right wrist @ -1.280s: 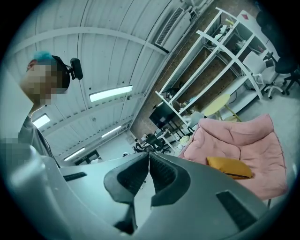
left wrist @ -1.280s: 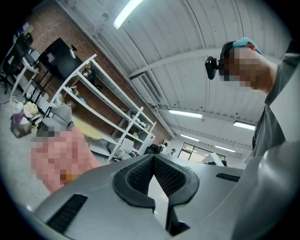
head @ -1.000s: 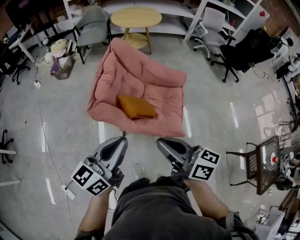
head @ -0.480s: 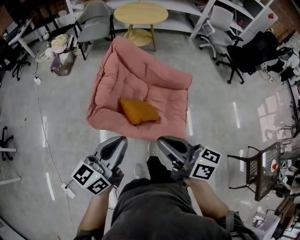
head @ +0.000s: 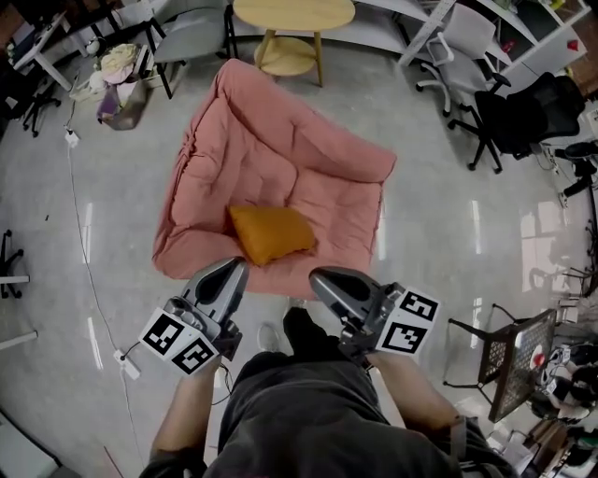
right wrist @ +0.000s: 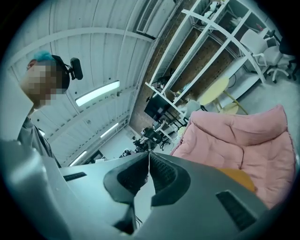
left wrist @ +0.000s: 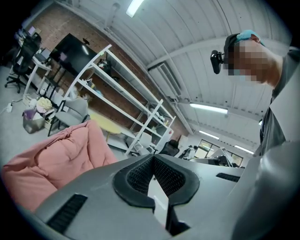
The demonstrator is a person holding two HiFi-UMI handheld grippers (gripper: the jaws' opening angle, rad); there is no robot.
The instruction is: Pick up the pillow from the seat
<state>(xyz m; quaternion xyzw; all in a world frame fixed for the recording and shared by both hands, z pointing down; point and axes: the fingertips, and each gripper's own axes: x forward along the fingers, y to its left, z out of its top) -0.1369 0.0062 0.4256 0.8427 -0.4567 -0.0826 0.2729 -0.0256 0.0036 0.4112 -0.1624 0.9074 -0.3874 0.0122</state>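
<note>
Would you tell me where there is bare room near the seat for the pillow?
Bare: the pink seat right of the orange pillow; floor between seat and white cable; floor between seat and office chairs. Crowded: by the round table and grey chair.

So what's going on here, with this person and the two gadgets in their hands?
A person stands at the front edge of a pink cushioned seat that sits on the floor, holding a handheld gripper in each hand. An orange pillow lies on the seat. The left gripper and the right gripper both point toward the seat, each with its jaws together and nothing between them. The pillow has not been picked up yet.
</note>
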